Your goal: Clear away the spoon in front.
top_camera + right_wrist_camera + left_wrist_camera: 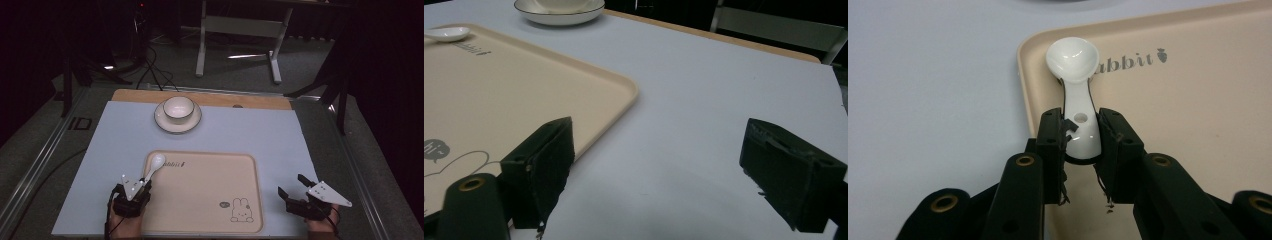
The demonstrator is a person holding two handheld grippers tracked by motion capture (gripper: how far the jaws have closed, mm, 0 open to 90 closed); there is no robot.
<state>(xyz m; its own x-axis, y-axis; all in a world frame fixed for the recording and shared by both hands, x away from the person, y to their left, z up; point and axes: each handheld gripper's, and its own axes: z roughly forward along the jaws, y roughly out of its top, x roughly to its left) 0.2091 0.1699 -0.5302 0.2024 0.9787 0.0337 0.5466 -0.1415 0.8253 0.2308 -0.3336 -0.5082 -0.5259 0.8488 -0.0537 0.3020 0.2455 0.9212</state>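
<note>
Left gripper (1079,142) is clamping the white spoon (1075,90) by its handle, the bowl end lying at the near-left corner of the beige tray (1198,125). Right gripper (659,170) is idling with jaws wide apart on the table (704,100) beside the tray. For a good lift: keep the spoon level, rise straight, clear the tray rim before heading toward the bowl (178,107) on its saucer (165,122) at the far edge.

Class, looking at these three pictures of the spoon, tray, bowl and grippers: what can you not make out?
- Spoon handle end: left gripper view, hidden between the left gripper pads.
- Bowl contents: high view, too small.
- Tray lettering: right gripper view, blurred and too small.
- Plate: right gripper view, cut by the top edge.
</note>
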